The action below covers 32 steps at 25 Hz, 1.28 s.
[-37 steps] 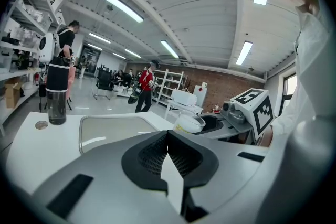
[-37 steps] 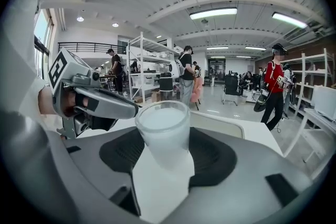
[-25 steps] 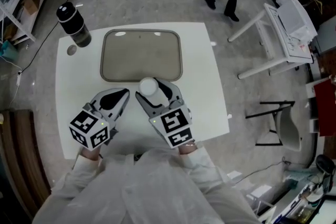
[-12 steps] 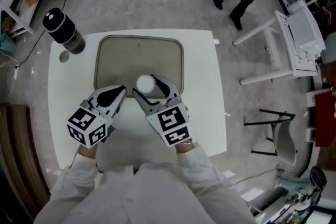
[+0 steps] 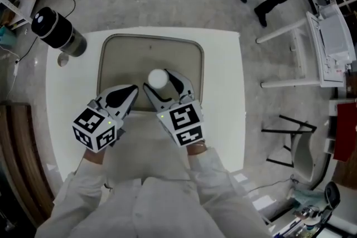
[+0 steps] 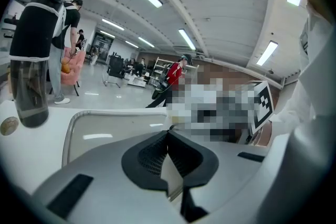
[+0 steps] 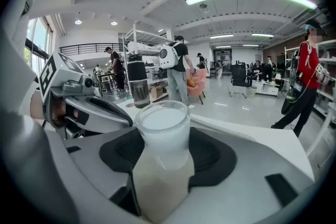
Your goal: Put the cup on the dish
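Note:
The cup (image 5: 158,78) is a small frosted white glass, upright, and my right gripper (image 5: 159,83) is shut on it. It hangs over the near half of the dish (image 5: 117,53), a grey-beige rounded tray on the white table; whether it touches the tray cannot be told. In the right gripper view the cup (image 7: 163,134) stands between the black pads. My left gripper (image 5: 129,92) is shut and empty at the tray's near left rim. In its own view the left gripper (image 6: 169,134) points across the tray (image 6: 105,128).
A black-capped bottle (image 5: 56,33) stands at the table's far left corner with a small round disc (image 5: 63,59) beside it. The white table (image 5: 223,92) ends just right of the tray. People walk on the floor beyond, and a white rack (image 5: 329,47) stands to the right.
My right gripper has carried the cup forward from the tray's near rim to over the tray. The left gripper has moved forward alongside it, still shut.

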### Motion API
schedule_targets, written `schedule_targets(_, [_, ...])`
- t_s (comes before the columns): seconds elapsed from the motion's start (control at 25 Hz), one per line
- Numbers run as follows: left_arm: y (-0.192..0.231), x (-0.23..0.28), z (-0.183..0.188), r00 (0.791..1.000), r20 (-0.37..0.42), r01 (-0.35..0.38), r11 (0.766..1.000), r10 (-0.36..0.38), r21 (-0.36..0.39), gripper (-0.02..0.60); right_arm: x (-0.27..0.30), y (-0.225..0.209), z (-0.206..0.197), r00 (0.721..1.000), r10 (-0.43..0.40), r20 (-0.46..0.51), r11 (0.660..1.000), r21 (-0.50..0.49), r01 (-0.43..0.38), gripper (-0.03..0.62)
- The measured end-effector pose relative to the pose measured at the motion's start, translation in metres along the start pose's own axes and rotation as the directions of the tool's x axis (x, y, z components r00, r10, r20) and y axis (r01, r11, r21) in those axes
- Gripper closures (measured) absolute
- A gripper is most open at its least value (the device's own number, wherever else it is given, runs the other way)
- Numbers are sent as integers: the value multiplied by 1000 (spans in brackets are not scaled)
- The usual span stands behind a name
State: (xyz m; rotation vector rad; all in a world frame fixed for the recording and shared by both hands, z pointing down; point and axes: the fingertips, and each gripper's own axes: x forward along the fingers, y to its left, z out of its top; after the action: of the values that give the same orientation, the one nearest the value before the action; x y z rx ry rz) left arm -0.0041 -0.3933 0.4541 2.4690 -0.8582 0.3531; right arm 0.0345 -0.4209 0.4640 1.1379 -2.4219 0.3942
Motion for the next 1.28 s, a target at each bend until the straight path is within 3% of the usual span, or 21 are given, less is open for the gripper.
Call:
schedule_targets(0.52, [38,36,-20,999,-36,-6,998,4,-58,574,54,-16,-28,999,39,-36,999,11,-38,324])
schedule_targets(1.28, [44,42,-29,998,-54,-15,998,11,-68,574,59,-17,-31,998,69,-11,997,32,-69,324])
